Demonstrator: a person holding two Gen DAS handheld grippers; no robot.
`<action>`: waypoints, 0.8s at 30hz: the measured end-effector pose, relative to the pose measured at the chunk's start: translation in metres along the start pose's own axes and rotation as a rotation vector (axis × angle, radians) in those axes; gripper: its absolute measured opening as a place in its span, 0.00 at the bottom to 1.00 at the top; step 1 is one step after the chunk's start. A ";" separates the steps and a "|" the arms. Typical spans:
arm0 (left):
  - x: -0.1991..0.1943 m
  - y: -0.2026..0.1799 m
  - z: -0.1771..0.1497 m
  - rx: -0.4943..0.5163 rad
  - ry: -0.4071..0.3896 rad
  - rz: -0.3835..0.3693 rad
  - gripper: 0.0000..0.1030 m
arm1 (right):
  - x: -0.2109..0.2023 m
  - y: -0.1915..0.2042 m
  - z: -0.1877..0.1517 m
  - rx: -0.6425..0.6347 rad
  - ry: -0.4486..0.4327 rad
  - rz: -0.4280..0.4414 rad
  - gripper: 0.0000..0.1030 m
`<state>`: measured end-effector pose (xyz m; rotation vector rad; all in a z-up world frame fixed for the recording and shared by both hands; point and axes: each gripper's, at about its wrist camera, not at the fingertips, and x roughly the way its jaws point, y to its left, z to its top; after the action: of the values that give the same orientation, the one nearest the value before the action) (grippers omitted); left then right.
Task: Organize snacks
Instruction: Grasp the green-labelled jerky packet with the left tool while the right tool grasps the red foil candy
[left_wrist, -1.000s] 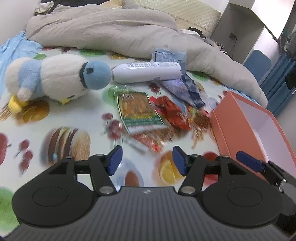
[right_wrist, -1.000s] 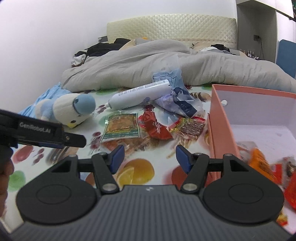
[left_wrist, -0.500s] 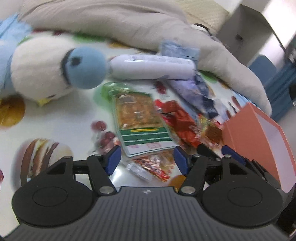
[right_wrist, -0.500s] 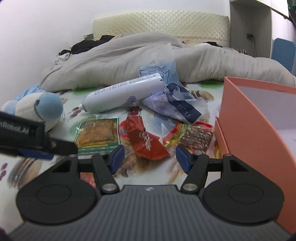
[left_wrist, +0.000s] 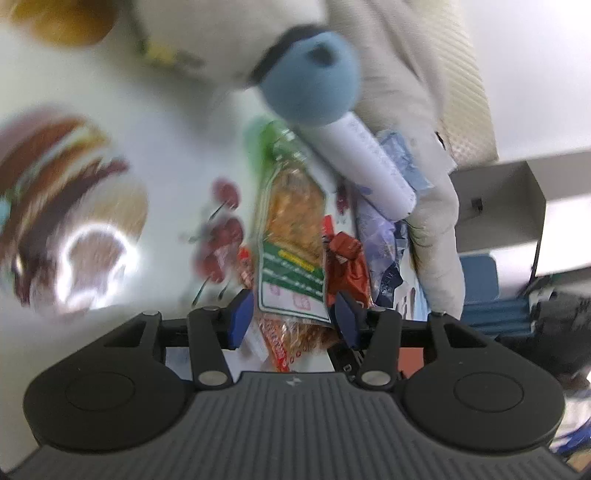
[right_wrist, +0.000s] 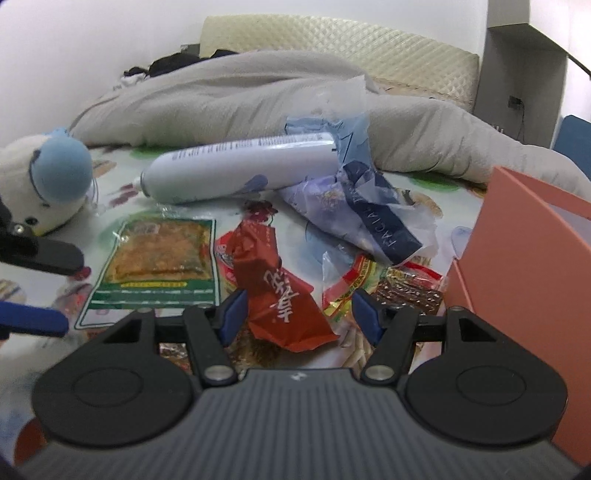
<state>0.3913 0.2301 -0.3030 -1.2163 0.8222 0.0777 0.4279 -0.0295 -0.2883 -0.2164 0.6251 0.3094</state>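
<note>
Snacks lie in a pile on the printed bed sheet. A green-edged packet (left_wrist: 291, 236) (right_wrist: 159, 266) lies flat; my left gripper (left_wrist: 293, 317) is open with its near end between the fingers. A red wrapper (right_wrist: 284, 295) (left_wrist: 345, 262) lies right of it; my right gripper (right_wrist: 297, 314) is open around its near end. A small red-and-yellow snack (right_wrist: 388, 284) lies by the orange box (right_wrist: 524, 251). Another small red packet (left_wrist: 280, 339) lies under the left gripper. The left gripper's fingers (right_wrist: 37, 317) show at the right view's left edge.
A white tube (right_wrist: 240, 166) (left_wrist: 365, 170) and a crumpled blue-white wrapper (right_wrist: 362, 214) lie behind the snacks. A plush bird (right_wrist: 44, 184) (left_wrist: 306, 74) sits at the left. A grey duvet (right_wrist: 258, 99) lies along the back.
Both grippers moved forward and down to the snack pile. The left view has rolled and blurred, and its fingers now straddle the green packet. The right fingers now straddle the red wrapper.
</note>
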 end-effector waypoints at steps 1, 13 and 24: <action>0.002 0.002 -0.001 -0.014 0.006 0.005 0.53 | 0.002 0.000 0.000 0.000 0.006 0.006 0.62; 0.010 0.001 -0.002 -0.024 0.011 0.024 0.42 | 0.007 0.004 0.001 -0.037 0.019 0.025 0.47; 0.009 -0.003 -0.004 -0.006 -0.010 -0.020 0.02 | -0.016 0.010 -0.006 -0.064 0.029 0.007 0.42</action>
<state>0.3976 0.2221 -0.3064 -1.2286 0.8014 0.0704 0.4090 -0.0255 -0.2843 -0.2801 0.6448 0.3333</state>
